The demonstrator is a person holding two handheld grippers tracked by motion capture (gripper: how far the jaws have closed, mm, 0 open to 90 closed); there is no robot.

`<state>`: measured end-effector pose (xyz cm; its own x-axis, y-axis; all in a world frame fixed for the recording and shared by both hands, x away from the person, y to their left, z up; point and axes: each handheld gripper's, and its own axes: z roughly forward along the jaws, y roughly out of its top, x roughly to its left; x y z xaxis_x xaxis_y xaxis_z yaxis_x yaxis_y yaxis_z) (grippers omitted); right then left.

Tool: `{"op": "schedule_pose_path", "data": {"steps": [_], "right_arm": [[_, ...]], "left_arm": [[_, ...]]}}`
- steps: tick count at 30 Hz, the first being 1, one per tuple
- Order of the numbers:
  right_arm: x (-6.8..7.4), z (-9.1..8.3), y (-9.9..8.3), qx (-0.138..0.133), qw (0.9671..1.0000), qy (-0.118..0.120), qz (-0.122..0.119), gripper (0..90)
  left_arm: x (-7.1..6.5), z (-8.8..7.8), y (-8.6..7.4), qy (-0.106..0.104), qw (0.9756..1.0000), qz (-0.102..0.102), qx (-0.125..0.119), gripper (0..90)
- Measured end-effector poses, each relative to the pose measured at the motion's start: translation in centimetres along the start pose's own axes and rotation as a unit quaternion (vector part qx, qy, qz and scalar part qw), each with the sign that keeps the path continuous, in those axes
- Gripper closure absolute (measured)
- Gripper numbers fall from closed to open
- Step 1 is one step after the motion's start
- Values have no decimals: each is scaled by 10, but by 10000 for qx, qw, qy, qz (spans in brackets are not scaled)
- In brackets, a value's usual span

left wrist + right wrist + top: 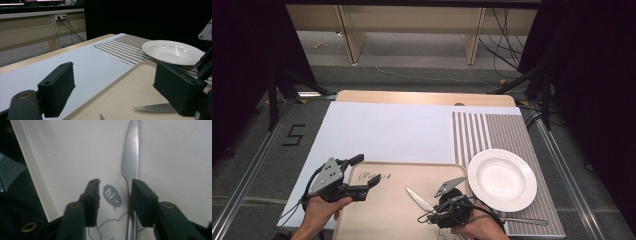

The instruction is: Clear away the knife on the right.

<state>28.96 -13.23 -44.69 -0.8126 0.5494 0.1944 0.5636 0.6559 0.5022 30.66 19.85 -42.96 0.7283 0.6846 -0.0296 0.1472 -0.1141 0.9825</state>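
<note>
- A rectangular beige plastic tray (387, 210) lies at the near edge of the wooden surface (422, 97), on a large white sheet (382, 132) that covers most of it.
- A silver metal table knife (418, 199) lies on the tray, right of its middle, blade pointing away and to the left.
- The right gripper (438, 212) hangs low over the knife's handle end. In the right gripper view its jaws are released, parted, with the knife (131, 165) just inside the right-hand jaw and a small grey "hi" speech bubble (112, 196) printed on the tray between them.
- The left gripper (364, 175) is held above the tray's left edge, jaws wide apart and grasping nothing.
- A round white ceramic plate (502, 179) sits on a grey-and-white striped placemat (492, 132) just right of the tray.
</note>
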Motion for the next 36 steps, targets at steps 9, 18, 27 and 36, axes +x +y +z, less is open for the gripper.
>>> {"op": "schedule_pose_path", "data": {"steps": [9,18,27,36], "right_arm": [[6,21,6,520,9963,-411,-543,899],[-1,21,5,574,9952,-615,-497,900],[-17,12,-2,657,9937,-878,-250,900],[-29,1,-13,712,9934,-895,-88,900]], "left_arm": [[0,0,0,4,10000,13,4,162],[0,0,0,2,10000,26,-3,163],[1,0,0,10,10000,31,9,163],[0,0,0,6,10000,49,16,163]]}}
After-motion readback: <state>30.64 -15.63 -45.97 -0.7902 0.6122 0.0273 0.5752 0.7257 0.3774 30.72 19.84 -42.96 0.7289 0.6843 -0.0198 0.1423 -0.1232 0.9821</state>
